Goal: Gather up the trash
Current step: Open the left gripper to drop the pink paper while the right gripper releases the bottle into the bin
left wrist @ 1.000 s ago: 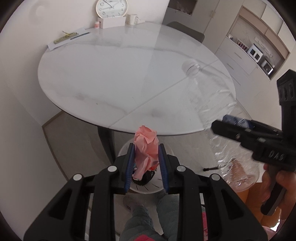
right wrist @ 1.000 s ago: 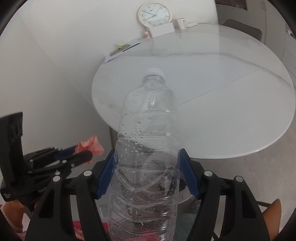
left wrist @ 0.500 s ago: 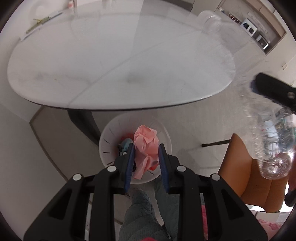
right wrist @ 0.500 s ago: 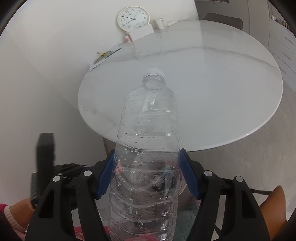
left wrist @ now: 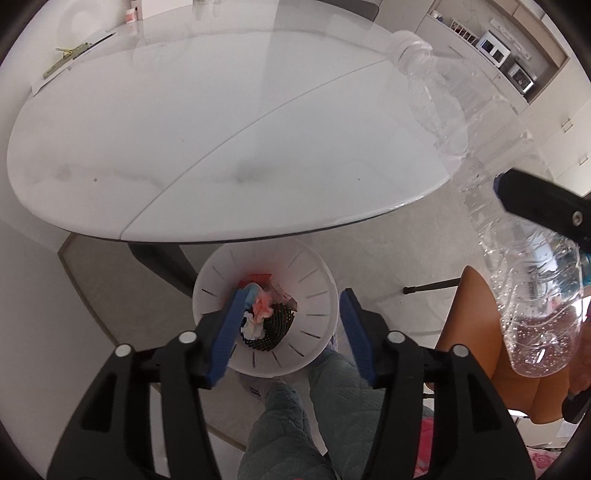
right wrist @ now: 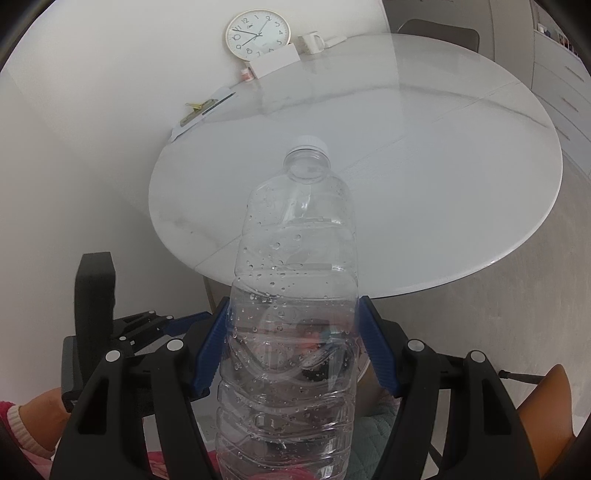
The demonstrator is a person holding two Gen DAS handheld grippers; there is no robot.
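Observation:
My left gripper (left wrist: 291, 306) is open and empty, held above a white slotted trash bin (left wrist: 314, 273) on the floor by the table. The pink crumpled tissue (left wrist: 262, 306) lies inside the bin on other trash and a black mesh item (left wrist: 277, 326). My right gripper (right wrist: 295, 314) is shut on a clear plastic bottle (right wrist: 295, 295) with a white cap, droplets inside. The bottle also shows in the left wrist view (left wrist: 517, 240), up to the right of the bin. The left gripper also shows in the right wrist view (right wrist: 155, 325), at lower left.
A round white marble table (left wrist: 184, 129) stands behind the bin, with papers and a pen (left wrist: 70, 55) at its far left edge. A clock (right wrist: 258, 34), white box and mug (right wrist: 312, 42) stand at the wall. An orange chair (left wrist: 476, 332) is at right. My legs are below.
My left gripper has opened and let go of the pink tissue, which dropped into the bin. The right gripper keeps holding the bottle, raised slightly.

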